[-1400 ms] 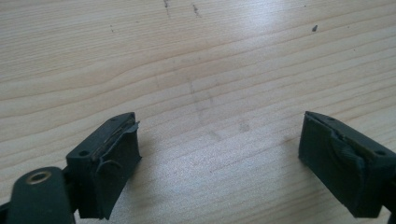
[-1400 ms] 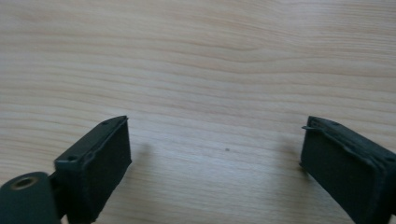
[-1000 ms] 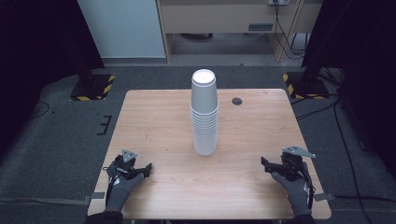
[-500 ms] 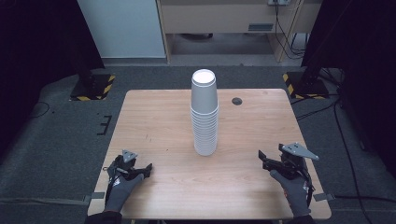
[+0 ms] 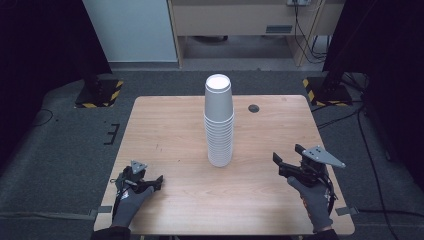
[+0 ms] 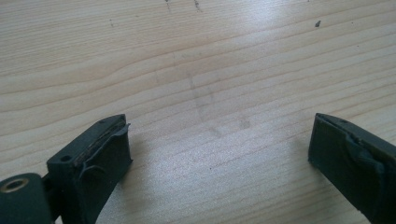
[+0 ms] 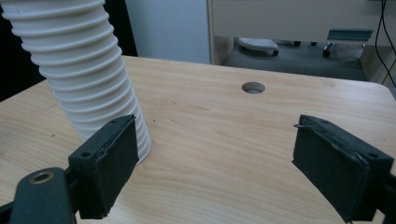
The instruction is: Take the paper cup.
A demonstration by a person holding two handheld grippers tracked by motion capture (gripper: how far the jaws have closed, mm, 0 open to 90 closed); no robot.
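Upright stack of white paper cups, both grippers spread and holding nothing.

The left gripper (image 5: 156, 182), low over the table (image 5: 170, 125), has just been opened wider. The right gripper (image 5: 277, 164) has been raised since the earlier frame; beyond its left jaw the stack of white paper cups (image 7: 79, 65) is seen, long axis vertical, bases up.

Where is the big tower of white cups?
In the high view the stack of white cups stands upside down mid-table, between the two grippers and left of the small round hole.
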